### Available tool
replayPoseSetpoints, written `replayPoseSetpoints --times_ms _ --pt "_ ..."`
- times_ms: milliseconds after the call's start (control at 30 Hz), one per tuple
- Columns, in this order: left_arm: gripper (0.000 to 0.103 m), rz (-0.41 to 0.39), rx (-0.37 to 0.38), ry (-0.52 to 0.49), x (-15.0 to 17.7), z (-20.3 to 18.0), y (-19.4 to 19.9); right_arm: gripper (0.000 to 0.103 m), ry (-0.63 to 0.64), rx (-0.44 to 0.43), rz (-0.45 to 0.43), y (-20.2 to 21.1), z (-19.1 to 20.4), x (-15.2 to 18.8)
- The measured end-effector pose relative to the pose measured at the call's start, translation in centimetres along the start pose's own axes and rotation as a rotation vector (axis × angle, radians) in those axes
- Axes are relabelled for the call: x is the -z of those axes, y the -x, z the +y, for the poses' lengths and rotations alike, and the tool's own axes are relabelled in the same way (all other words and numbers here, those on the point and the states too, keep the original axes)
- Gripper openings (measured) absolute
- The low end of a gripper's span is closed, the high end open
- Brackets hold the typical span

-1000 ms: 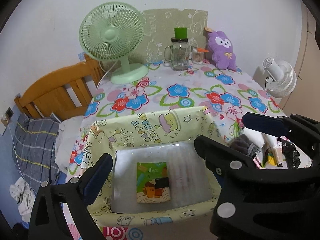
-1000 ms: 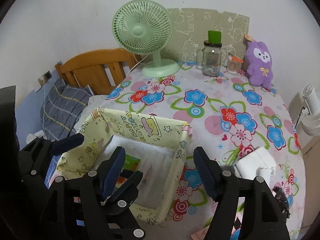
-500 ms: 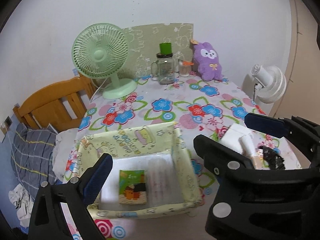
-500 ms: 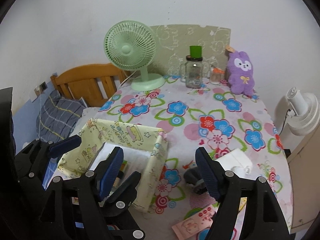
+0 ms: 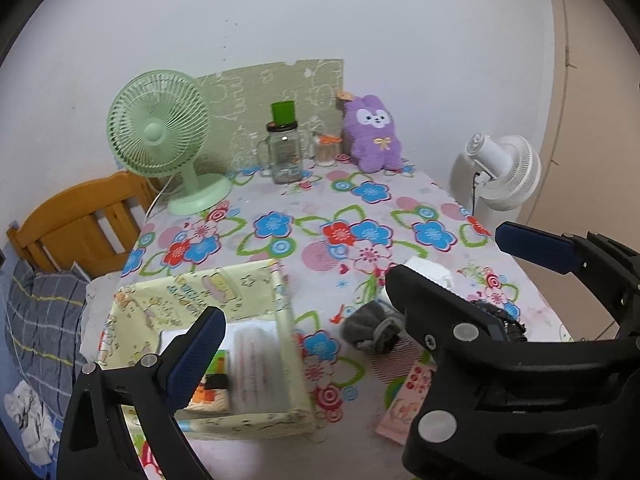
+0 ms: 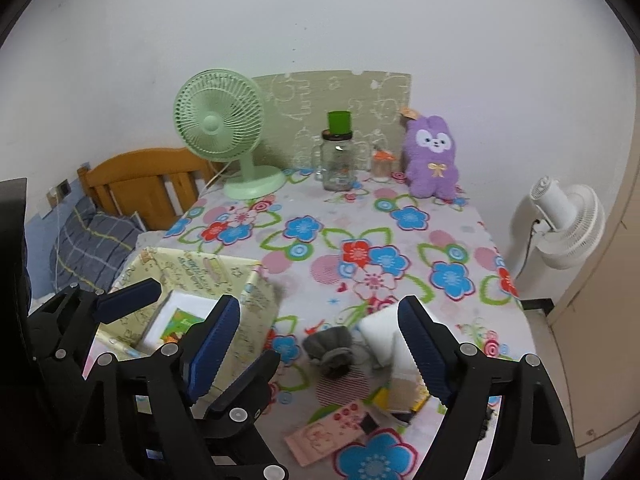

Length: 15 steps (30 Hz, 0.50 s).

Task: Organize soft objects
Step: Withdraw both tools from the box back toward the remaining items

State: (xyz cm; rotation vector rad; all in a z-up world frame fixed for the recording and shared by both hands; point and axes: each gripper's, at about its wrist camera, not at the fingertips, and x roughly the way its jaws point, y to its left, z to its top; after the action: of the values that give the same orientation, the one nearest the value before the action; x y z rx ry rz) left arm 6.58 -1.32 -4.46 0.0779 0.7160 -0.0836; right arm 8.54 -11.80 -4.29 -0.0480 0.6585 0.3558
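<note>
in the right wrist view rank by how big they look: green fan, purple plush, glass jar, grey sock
1. green fan
2. purple plush
3. glass jar and grey sock: look alike; the sock lies nearer the camera, so unsure.

Pale green fan [image 6: 219,125]. Purple plush rabbit [image 6: 431,156], white face, gold bow. White counter cloth [image 6: 400,236], blue, red and pink flowers, green loops. Pale yellow cartoon-print fabric box [image 5: 200,300]. Grey rolled sock [image 6: 330,347]. White fan [image 6: 566,226]. Blue-and-grey plaid bedding [image 5: 36,320].
</note>
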Motion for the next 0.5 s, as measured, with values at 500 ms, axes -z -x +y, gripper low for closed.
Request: replayPoseSetpoints --times_ms 500 --pt "0.100 -0.016 0.076 -0.024 0.3 -4.3 -0.9 0.084 -0.021 0.076 -0.023 1.6 -4.0 1.9"
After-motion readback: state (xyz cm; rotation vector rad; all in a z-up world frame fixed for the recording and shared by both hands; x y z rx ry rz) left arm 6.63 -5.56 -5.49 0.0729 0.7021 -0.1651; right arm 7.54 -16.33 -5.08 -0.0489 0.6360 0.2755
